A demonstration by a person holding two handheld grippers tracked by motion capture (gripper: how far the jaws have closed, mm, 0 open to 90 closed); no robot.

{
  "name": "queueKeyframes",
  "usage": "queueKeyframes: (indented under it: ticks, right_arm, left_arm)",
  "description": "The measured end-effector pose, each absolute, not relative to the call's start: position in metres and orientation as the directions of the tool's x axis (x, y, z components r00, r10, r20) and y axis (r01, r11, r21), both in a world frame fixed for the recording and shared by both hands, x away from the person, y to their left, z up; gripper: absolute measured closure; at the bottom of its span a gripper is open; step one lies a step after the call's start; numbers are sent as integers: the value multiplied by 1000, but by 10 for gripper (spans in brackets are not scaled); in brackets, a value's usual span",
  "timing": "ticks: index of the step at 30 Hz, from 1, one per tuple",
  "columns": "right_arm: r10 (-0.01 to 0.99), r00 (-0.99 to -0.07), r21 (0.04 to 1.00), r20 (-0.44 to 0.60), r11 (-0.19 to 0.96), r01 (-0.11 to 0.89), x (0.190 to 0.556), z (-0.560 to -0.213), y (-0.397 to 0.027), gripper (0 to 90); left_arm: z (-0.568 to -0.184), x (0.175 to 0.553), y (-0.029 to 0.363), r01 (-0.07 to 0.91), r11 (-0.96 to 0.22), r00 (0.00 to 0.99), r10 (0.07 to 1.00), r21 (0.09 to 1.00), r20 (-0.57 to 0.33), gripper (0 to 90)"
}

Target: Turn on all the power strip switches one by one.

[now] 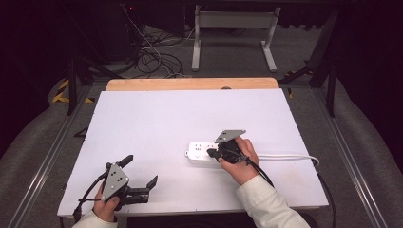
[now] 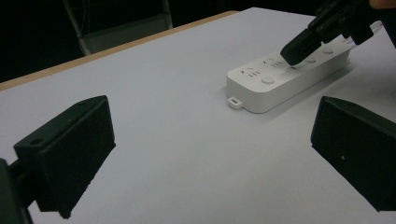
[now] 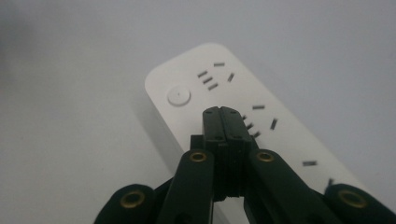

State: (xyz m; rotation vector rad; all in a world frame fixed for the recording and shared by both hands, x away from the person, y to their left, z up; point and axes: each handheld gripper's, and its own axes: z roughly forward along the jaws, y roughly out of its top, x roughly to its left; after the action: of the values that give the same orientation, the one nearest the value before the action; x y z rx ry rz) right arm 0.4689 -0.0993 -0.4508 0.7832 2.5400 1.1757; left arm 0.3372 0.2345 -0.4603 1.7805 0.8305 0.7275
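Right tongs point(image 3: 226, 112) are pressed together, nothing between them, tips down on top of the white power strip point(image 1: 202, 153), right where its second round button sits, just past the first button point(image 3: 179, 96) at the end. The strip lies flat on the white counter point(image 1: 190, 118), around four o'clock from the counter's middle, its white cable point(image 1: 285, 156) running off toward three o'clock. No brand or writing readable on it, just socket slots. Left tongs point(image 1: 140, 176) hover at the counter's seven o'clock corner, spread wide and empty, well apart from the strip.
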Motion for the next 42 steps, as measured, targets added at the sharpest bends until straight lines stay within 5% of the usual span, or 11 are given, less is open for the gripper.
queueKeyframes:
  ticks: [5,42]
  right_arm:
    - [545,-838,820,11,475,320,461,-427,-100,900]
    - [512,-859,750,19,561,351,474,-453,-62,900]
  left_arm:
    - [-461,338,234,208,-267,582,807,941,100,2]
    - [-460,337,235,204,-266,585,805,942,100,2]
